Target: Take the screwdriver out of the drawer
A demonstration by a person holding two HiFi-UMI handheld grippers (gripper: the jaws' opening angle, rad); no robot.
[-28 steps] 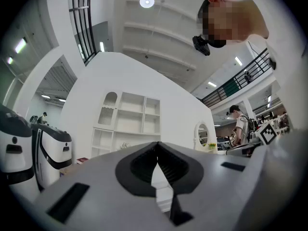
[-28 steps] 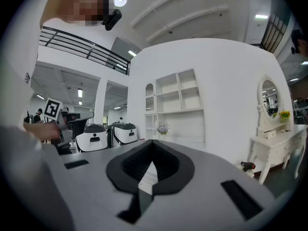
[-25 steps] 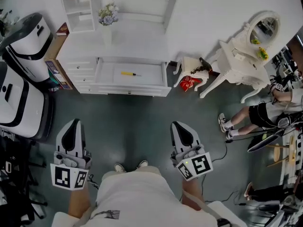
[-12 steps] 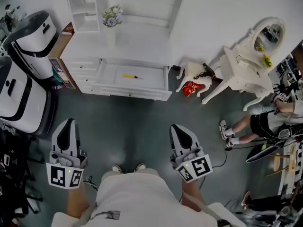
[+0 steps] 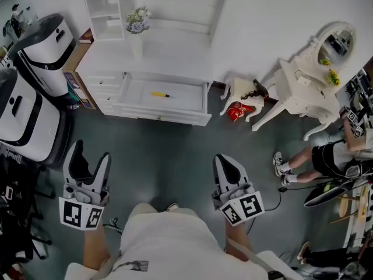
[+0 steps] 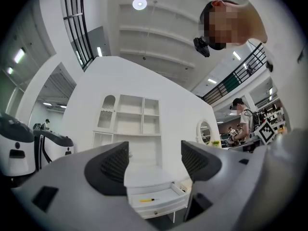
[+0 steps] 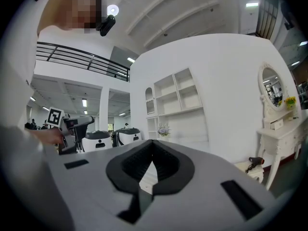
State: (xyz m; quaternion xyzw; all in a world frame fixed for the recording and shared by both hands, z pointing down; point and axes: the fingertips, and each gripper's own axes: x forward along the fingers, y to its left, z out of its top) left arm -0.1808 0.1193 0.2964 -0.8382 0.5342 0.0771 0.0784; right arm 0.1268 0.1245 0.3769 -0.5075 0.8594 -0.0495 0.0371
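Observation:
A yellow screwdriver (image 5: 159,94) lies in the open drawer (image 5: 156,117) of the white cabinet, far ahead of both grippers. My left gripper (image 5: 89,154) hangs at the lower left over the floor, its jaws opening with nothing between them. In the left gripper view the screwdriver (image 6: 148,199) shows small in the drawer (image 6: 166,209), beyond the parted jaws of the left gripper (image 6: 154,161). At the lower right my right gripper (image 5: 224,160) is shut and empty. The right gripper view shows the right gripper (image 7: 152,153) with its pads pressed together.
Two white machines (image 5: 36,46) stand left of the cabinet. A flower vase (image 5: 135,22) sits on the cabinet top. To the right are a stool (image 5: 238,87), a red bag (image 5: 235,111), a white dressing table (image 5: 303,77) and a seated person (image 5: 326,150).
The left gripper's jaws have gone from shut to parted. Both grippers have shifted a little over the floor, and one of my shoes has slipped out of sight.

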